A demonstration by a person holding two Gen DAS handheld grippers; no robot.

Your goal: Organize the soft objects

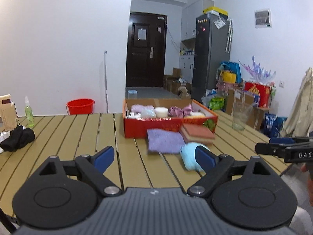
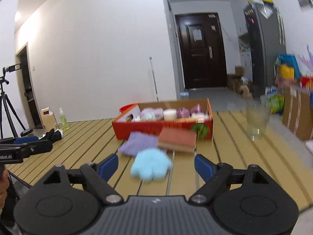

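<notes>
Left fingers: the blue-padded fingers of the left gripper (image 1: 154,156) stand spread wide, nothing between the pads; bare slats show in the gap.
Right fingers: the blue-padded fingers of the right gripper (image 2: 156,164) are likewise spread wide and pinch nothing; the glove lies on the slats ahead of the gap, untouched.
Glove: a fluffy light-blue paw-shaped glove (image 2: 150,166) lies flat on the surface, nearest the fingers; in the left wrist view it sits just behind the right-hand pad.
Cloth: a fuzzy lilac folded cloth (image 2: 138,143) lies just beyond the glove, its near edge touching or almost touching it.
Sponge: a flat reddish-brown rectangular sponge pad with a paler lower layer (image 2: 177,140) lies beside the cloth, against the front of the box.
Box: an open red cardboard box (image 2: 148,126) stands behind these three; inside are soft pink, purple, pale-blue and white items, too blurred to name singly.
Surface: a tan slatted wooden surface (image 2: 225,146) carries everything.
Glass: a clear empty drinking glass (image 2: 256,120) stands upright, well apart to the right of the box.
Far left: a bundle of black fabric (image 1: 17,139) and a green-liquid spray bottle (image 1: 29,111) sit near the far-left edge.
Floor: a red plastic bucket (image 1: 80,105) stands behind the surface.
</notes>
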